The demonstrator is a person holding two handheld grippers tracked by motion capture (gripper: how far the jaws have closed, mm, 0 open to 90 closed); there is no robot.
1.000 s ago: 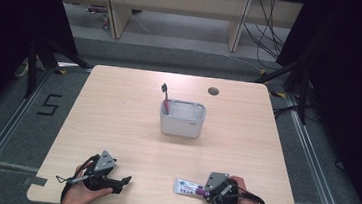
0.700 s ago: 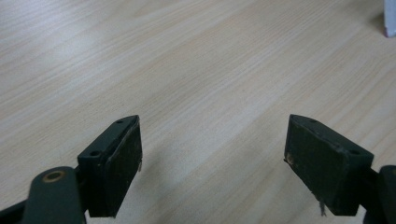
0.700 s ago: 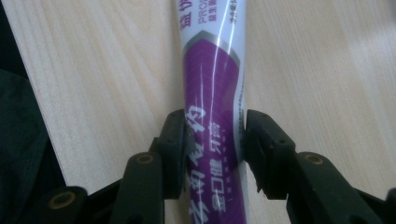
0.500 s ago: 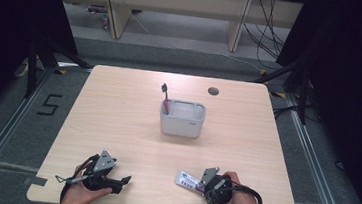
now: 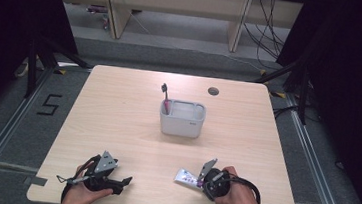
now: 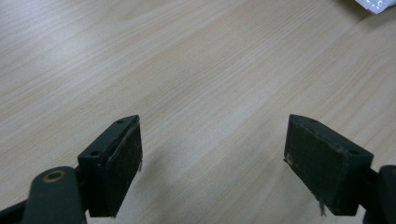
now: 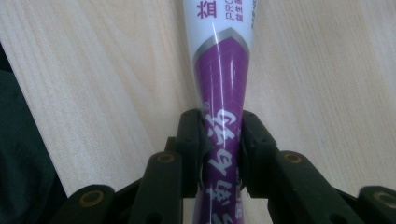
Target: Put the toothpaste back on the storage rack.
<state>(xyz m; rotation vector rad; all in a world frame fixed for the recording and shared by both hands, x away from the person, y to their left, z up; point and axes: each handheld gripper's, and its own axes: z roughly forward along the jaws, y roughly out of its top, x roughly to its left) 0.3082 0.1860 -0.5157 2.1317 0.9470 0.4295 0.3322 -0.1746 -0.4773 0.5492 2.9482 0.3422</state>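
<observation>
Even overhead light fell on the pale wooden surface (image 5: 116,126) at the centre of the high view, while both side edges of that frame sank into near black. The picture there was soft and slightly grainy. In the right gripper view a bright streak of glare ran down the glossy white-and-purple toothpaste tube (image 7: 224,74). In the left gripper view faint shadows lay under the black jaws.

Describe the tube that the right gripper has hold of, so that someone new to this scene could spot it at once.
Start at the light wooden table and go to its near edge, right of the middle, well in front of the white holder. There the right gripper pinches the toothpaste tube lying flat. It is white and purple with printed characters, unlike the upright toothbrush.
</observation>
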